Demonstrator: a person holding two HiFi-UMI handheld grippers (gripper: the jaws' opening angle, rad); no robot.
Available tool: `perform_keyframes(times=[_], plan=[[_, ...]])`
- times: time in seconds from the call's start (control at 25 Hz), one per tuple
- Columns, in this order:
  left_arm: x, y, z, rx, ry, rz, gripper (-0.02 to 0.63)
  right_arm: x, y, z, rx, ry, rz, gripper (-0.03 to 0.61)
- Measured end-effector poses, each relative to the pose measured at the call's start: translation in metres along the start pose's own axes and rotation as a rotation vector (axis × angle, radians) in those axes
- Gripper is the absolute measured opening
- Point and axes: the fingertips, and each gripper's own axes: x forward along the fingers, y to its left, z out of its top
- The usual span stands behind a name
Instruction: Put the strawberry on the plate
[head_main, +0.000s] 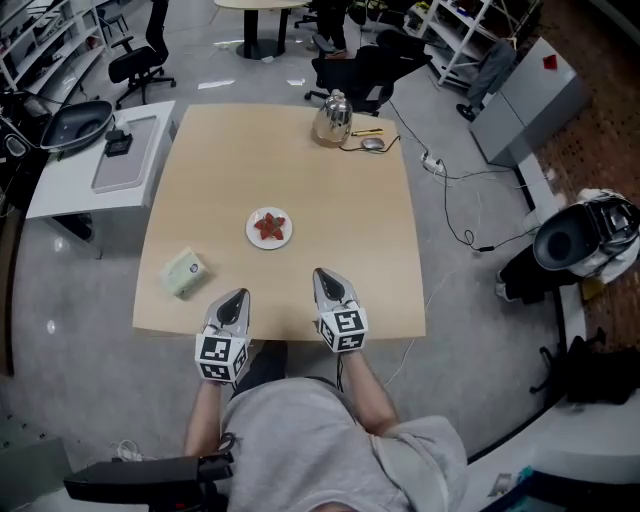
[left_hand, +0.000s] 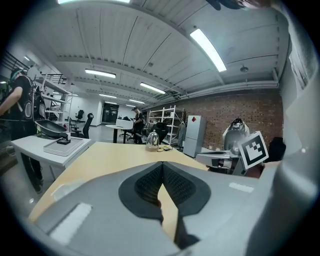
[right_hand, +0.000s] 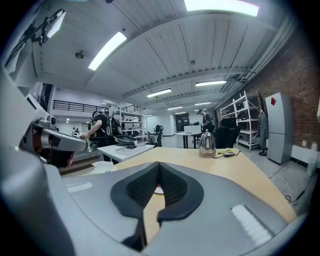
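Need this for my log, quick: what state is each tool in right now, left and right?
Left tool: closed, holding nothing.
Right tool: closed, holding nothing.

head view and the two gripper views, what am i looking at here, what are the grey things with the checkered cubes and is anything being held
There is no robot here. A person holds a hand-held gripper in each hand: the left gripper and the right gripper. The checkered cubes are part of the grippers. The head view comes from a camera on the person's head, looking steeply down at a table. The other two pictures come from cameras riding on each gripper, looking along its fingers. On the table are a small plate with a strawberry on it, a green box and, near the far edge, a metal kettle. Both grippers sit at the near edge with their fingers shut, and they hold nothing.
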Motion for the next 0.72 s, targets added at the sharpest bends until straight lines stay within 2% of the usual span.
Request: perform_keyframes(times=[0.72], plan=[[-0.087, -0.025, -0.012, 0.014, -0.037, 0.055, 0.020, -0.107, 0.029, -0.007, -0.028, -0.023, -0.035, 0.006]])
